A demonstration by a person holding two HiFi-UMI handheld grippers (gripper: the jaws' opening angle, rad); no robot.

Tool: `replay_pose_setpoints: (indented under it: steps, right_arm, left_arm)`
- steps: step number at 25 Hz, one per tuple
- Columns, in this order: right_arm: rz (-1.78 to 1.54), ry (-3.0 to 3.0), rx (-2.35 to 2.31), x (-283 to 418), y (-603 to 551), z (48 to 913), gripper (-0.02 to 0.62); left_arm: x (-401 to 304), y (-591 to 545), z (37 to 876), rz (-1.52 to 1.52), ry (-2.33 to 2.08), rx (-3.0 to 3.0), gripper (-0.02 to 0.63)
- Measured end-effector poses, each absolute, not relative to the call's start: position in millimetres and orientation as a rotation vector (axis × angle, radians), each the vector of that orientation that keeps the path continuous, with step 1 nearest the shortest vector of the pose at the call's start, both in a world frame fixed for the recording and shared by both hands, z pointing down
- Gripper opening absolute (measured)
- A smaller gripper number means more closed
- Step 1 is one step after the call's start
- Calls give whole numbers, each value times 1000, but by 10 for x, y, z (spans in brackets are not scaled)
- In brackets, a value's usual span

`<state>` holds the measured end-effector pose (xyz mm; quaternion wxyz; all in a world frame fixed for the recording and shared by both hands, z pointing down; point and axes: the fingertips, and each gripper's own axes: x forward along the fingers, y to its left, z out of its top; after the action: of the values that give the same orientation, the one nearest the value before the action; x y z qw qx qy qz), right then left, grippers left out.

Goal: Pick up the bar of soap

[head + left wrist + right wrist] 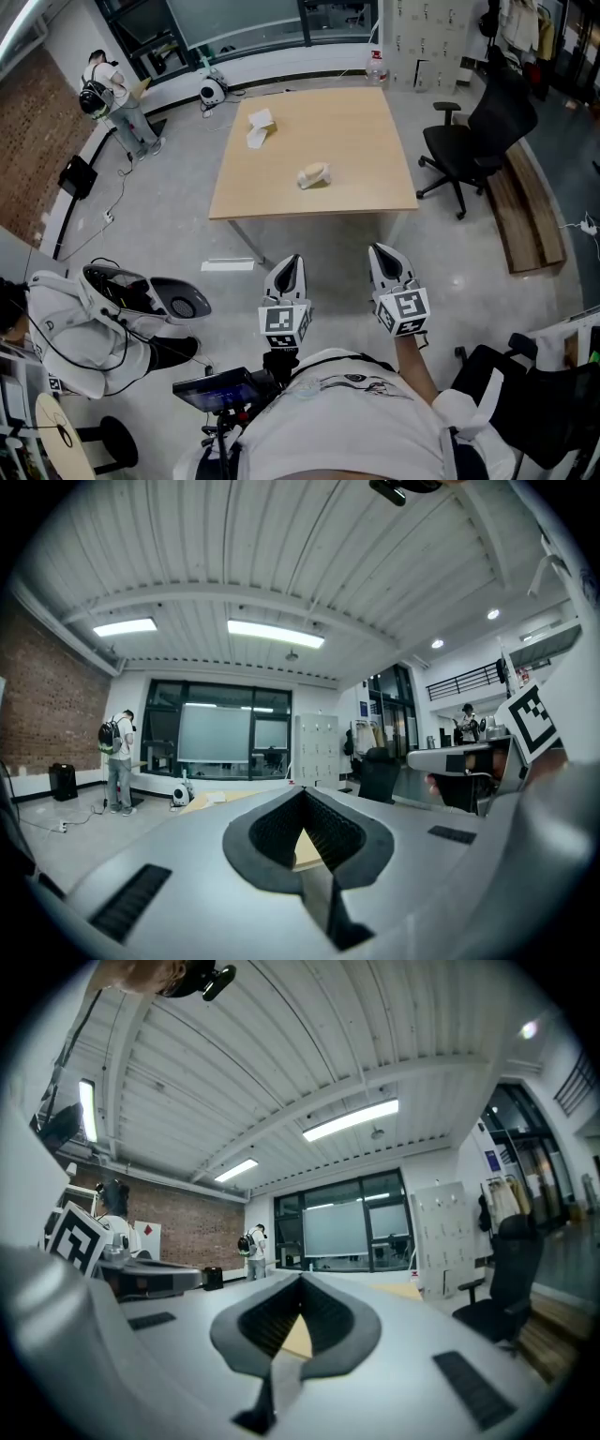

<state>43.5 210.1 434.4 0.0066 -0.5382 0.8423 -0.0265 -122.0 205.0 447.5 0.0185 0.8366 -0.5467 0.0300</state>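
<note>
Approach stage: the bar of soap (314, 175) lies near the middle of the wooden table (375, 187), well apart from both tools, with a folded white paper item (260, 127) farther back. The left gripper (291, 262) and right gripper (382, 253) are held level, short of the table's near edge, each with jaws closed together on nothing. A sound pickup likely means moving closer, parting one gripper's jaws before contact, then closing across the soap's narrower sides, since a rounded bar may slip

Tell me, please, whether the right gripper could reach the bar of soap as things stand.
Probably not yet: the right gripper, jaws shut, hangs short of the table. Nothing stands between it and the bar of soap.
</note>
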Motion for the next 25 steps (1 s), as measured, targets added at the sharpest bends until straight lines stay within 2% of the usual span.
replay_pose_setpoints:
  steps: [25]
  right_arm:
    - [-163, 2662, -1687, 581, 2087, 4555, 3]
  left_arm:
    - [-960, 2007, 4651, 138, -1656, 2585, 2]
